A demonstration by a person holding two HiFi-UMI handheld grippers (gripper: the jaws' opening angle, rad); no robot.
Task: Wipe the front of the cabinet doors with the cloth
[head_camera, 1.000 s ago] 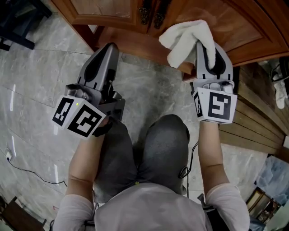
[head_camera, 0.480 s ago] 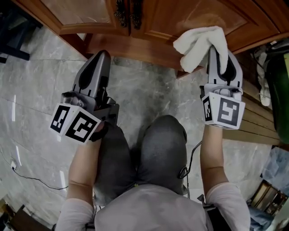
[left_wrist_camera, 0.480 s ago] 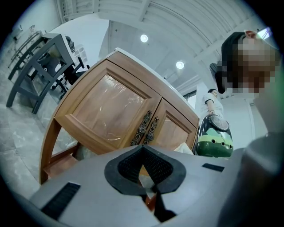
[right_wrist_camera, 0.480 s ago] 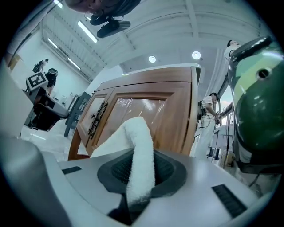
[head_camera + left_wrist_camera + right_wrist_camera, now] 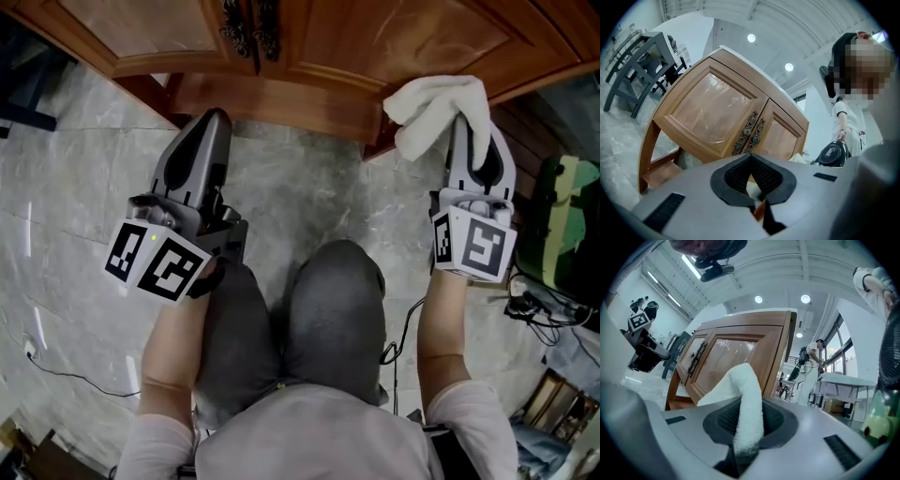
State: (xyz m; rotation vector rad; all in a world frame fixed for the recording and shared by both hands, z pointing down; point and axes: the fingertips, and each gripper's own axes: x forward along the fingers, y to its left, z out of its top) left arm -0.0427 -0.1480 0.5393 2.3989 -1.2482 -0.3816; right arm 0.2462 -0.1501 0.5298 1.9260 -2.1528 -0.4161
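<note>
"Where was the cloth?"

"The white cloth [image 5: 433, 105] was pinched in my right gripper [image 5: 466, 131], near the cabinet doors' [image 5: 375, 37] lower right edge."

"And the left?"

"My left gripper [image 5: 214, 120] was closed on nothing, over the floor [image 5: 75, 141]."

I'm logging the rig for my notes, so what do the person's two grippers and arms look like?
The left gripper and the right gripper are smooth grey tapered shells with black textured pads. Each carries a white cube with black square markers. The person wears a pale short-sleeved top.
</note>
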